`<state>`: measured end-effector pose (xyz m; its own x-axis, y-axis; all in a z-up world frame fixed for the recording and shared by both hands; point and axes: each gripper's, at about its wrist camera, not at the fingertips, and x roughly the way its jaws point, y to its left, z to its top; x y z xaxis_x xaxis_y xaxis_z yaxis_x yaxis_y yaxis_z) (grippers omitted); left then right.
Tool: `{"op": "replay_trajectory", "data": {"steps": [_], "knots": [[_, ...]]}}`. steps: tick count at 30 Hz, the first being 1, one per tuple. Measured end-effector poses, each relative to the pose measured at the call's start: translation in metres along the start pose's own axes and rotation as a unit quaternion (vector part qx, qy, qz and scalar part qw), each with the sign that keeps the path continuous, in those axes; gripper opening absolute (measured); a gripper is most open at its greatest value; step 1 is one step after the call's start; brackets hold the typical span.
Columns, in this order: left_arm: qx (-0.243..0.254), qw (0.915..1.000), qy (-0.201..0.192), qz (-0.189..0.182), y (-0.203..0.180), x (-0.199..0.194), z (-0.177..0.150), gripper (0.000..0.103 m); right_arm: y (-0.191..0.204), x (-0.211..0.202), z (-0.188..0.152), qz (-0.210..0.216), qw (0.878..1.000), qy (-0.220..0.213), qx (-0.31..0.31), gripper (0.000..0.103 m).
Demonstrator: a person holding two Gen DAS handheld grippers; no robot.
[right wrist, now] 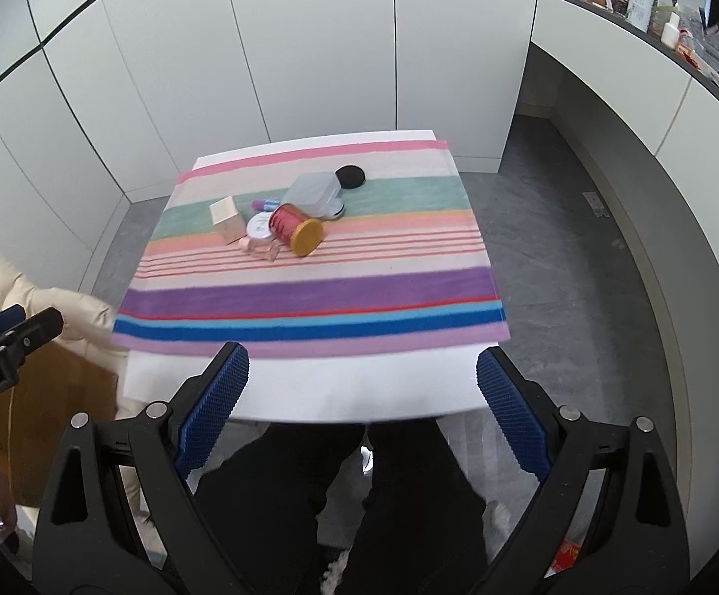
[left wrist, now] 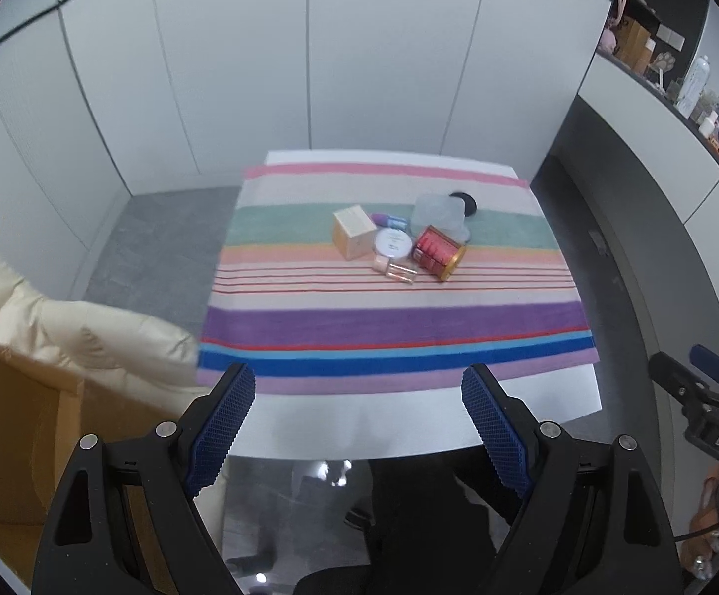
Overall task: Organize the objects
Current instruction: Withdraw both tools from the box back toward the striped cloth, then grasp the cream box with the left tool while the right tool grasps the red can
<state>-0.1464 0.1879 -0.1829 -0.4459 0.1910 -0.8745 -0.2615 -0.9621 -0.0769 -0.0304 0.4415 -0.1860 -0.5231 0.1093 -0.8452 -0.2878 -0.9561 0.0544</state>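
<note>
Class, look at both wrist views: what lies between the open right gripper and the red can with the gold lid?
Only bare striped cloth and a strip of white table separate the right gripper from the red can. The right wrist view shows it best.

The near half of the striped cloth (right wrist: 309, 292) lies bare, so a gripper can come in over the table's front edge unhindered. The clutter sits in one tight knot toward the far middle: a beige box (right wrist: 226, 222), a white round compact (right wrist: 260, 228), a small glass bottle (right wrist: 265, 249), a red tin on its side (right wrist: 296, 228) and a clear lidded container (right wrist: 312, 193), apparently touching one another. Open cloth flanks the knot left and right. White wall panels (left wrist: 309, 49) close off the far side.
</note>
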Motion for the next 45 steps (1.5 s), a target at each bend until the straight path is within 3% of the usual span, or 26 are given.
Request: {"op": "replay_trajectory", "data": {"steps": [6,15,19,28,32,35,36,40,45], "knots": [[-0.047,0.9976,0.045,-0.025,0.010,0.052,0.043,0.087,0.004,0.051,0.024,0.024,1.000,0.007,-0.019,0.095],[-0.083,0.9931,0.083,0.001,0.028,0.171,0.104,0.087,0.041,0.154,0.056,0.069,0.996,0.032,-0.046,0.095],[-0.099,0.9911,0.088,0.014,0.027,0.228,0.126,0.087,0.063,0.206,0.069,0.069,0.993,0.028,-0.088,0.095],[-0.137,0.9812,0.133,0.029,0.031,0.329,0.151,0.088,0.094,0.284,0.091,0.092,0.987,0.038,-0.128,0.095],[-0.155,0.9776,0.141,0.021,0.035,0.351,0.149,0.088,0.103,0.306,0.095,0.084,0.986,0.040,-0.137,0.095],[-0.133,0.9839,0.112,0.043,0.030,0.345,0.149,0.051,0.105,0.321,0.094,0.083,0.986,0.052,-0.135,0.088],[-0.116,0.9862,0.110,0.044,0.026,0.343,0.148,0.045,0.103,0.321,0.095,0.088,0.987,0.047,-0.129,0.079],[-0.086,0.9889,0.109,0.052,0.019,0.337,0.140,0.044,0.106,0.320,0.092,0.077,0.986,0.059,-0.138,0.062],[-0.067,0.9912,0.096,0.062,0.013,0.320,0.134,0.044,0.109,0.307,0.093,0.073,0.986,0.053,-0.141,0.060]]}}
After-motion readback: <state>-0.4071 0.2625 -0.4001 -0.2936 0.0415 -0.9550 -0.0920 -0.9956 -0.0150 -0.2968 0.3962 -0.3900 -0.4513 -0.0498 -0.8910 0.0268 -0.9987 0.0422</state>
